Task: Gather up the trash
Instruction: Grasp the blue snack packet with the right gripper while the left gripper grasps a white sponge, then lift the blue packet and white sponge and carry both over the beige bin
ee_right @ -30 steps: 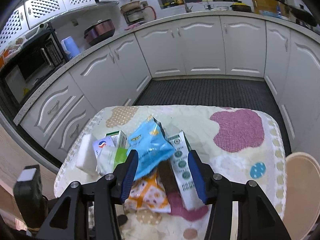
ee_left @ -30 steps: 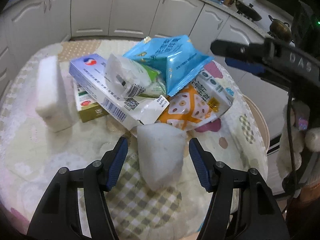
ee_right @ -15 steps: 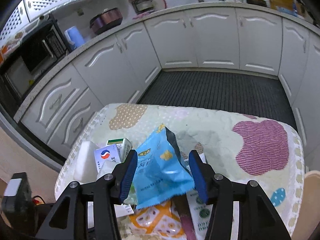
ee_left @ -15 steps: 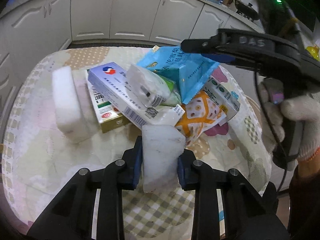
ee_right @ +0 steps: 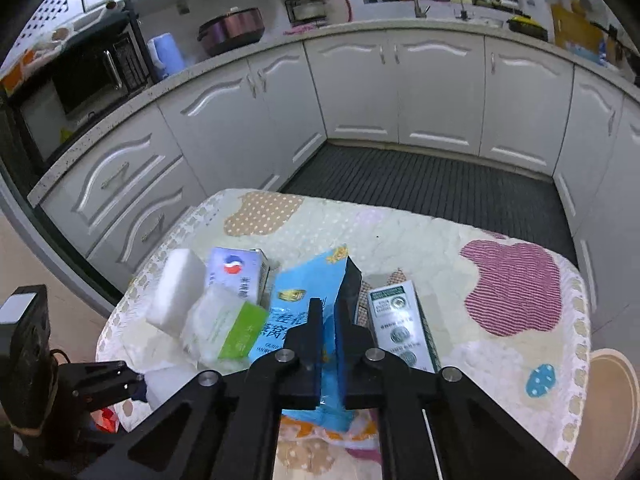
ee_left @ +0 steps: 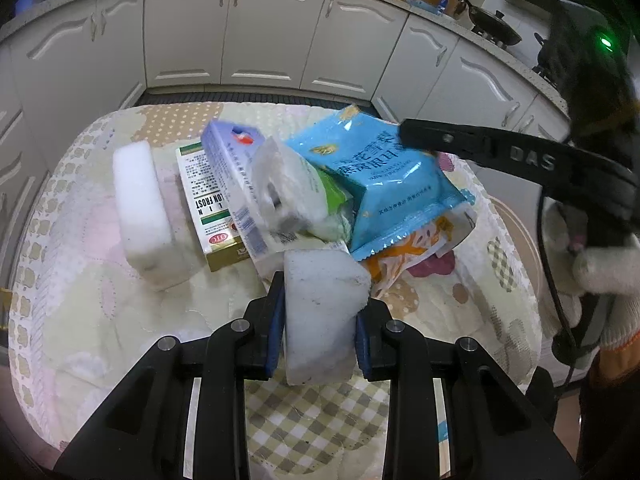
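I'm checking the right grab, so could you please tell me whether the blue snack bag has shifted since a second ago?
Yes. In the right wrist view, the blue snack bag has come nearer and now sits pinched in the right tongs, further from the purple patch.

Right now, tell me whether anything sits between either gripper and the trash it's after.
Nothing does. The left hand-held gripper is shut on the white foam block, and the right hand-held gripper is shut on the blue snack bag.
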Tool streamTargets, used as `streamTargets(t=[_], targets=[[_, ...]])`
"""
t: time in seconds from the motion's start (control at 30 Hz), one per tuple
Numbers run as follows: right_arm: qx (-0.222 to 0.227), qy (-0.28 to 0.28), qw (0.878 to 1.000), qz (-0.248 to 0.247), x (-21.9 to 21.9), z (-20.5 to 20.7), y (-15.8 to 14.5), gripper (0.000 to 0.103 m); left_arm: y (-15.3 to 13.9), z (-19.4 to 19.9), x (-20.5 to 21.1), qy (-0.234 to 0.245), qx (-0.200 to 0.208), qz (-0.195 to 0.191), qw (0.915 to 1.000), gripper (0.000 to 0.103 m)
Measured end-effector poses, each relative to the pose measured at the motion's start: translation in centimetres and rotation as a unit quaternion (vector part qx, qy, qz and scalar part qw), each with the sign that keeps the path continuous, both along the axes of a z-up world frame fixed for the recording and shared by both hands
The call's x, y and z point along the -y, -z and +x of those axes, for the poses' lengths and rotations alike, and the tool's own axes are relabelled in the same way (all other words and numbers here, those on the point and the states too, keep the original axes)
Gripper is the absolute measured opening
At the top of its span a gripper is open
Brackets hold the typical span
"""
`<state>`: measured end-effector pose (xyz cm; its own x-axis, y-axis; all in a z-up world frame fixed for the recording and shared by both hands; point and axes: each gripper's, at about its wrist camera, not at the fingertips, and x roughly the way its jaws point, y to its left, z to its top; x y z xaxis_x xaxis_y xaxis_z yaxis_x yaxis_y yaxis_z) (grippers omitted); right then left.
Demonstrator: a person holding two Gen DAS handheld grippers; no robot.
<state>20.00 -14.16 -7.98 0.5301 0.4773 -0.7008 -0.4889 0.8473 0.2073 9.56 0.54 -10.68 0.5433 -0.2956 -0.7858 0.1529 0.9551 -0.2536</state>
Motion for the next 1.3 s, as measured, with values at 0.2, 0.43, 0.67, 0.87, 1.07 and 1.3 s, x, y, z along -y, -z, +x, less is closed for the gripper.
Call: streamTargets(t=[0.2,0.43,0.67,0.87,1.07,1.3], targets=[[0.029,0.021,0.999,0.023,2.5,-2.9,-1.7,0.003,-0.7,-1.1,-0.1,0.004,0.009,-0.002,1.0000,0.027],[0.037,0.042,0.998,0.039,4.9,-5.3,-2.6,0.002,-0.9,-2.0,-0.8,0.006,0.007,-0.012,0.9999,0.027],[0.017,0.047,0.997,0.054,4.2,-3.8,-1.7,0.034,-0.8,-2.7,-1.4,-0.011,0.003,-0.017,0.9998,0.027],[-0.015,0.045,0.998,0.047,1.7,-0.8,0.4,0.034,-2.1,-1.8,-2.1,-0.019,0.012,-0.025,0.9994,0.027],[-0.033,0.022,0.998,0.038,0.6,0.0,1.9,0.018,-4.5,0.2,-2.6,-0.029,0.038,-0.032,0.9984,0.027],[0.008,0.030,0.999,0.033,1.8,-3.2,0.6,0.003,-4.6,1.6,-2.4,-0.029,0.035,-0.032,0.9985,0.027]])
